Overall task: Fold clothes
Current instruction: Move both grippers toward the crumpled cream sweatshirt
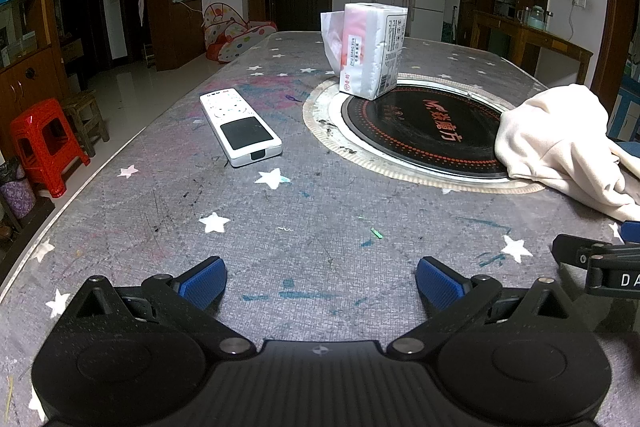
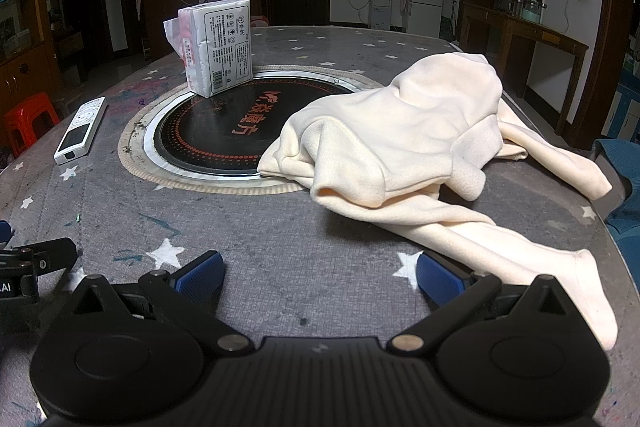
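A cream garment point(image 2: 404, 143) lies crumpled on the table point(image 2: 280, 251), partly over the inset hotplate point(image 2: 224, 135), one sleeve trailing beside the right gripper point(image 2: 320, 277). Both grippers, left point(image 1: 321, 281) included, are held wide open and empty. A folded edge may be dragged into the tissue pack point(image 2: 218, 45) or remote point(image 2: 80, 131); bunched layers may be pinched together.

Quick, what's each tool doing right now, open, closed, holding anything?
Left tool: open, holding nothing, over bare tabletop.
Right tool: open, holding nothing; the cream garment lies just ahead.
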{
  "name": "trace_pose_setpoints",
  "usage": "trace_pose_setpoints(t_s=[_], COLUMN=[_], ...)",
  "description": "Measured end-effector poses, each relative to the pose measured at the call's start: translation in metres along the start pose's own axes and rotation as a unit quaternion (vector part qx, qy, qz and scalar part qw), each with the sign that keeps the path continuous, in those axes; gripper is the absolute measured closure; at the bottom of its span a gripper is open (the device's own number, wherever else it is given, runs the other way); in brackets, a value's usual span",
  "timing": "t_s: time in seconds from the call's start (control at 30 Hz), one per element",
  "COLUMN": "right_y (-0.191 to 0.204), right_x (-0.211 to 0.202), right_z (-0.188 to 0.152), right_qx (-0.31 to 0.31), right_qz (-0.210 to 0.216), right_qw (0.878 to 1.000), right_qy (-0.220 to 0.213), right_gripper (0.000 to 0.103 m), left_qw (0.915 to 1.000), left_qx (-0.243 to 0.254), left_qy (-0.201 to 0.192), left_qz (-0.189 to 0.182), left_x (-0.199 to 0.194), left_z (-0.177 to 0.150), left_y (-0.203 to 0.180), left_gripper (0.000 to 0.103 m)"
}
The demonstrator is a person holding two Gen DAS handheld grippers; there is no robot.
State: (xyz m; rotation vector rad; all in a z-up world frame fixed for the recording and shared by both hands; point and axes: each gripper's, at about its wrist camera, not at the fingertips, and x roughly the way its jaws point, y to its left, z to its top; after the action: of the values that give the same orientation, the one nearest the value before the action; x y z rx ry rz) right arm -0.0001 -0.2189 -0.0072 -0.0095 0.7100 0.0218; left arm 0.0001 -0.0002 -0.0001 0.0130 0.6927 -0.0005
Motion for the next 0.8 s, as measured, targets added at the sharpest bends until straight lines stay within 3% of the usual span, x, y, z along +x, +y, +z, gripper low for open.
trace_pose_setpoints(t_s=[0.4, 0.53, 0.8], right_y=[0.001, -0.002, -0.014], right_x=[0.001, -0.010, -0.043], right_z=[0.001, 0.000, -0.003], right_qx=[0.001, -0.003, -0.030], right_qz=[0.000, -0.017, -0.009], right_qw=[1.000, 1.000, 0.999], right_qy=[0.000, -0.012, -0.021], right_gripper=[0.000, 0.000, 0.000], left_qw=[1.0000, 1.0000, 0.9998], left_qx=[-0.002, 0.005, 0.002], left_qy=[0.000, 0.003, 0.018], left_qz=[-0.002, -0.004, -0.007], left_x=[0.000, -0.001, -0.021], left_z=[-0.001, -0.001, 0.008], left_y=[0.003, 0.006, 0.003], left_gripper=[0.000, 0.000, 0.000])
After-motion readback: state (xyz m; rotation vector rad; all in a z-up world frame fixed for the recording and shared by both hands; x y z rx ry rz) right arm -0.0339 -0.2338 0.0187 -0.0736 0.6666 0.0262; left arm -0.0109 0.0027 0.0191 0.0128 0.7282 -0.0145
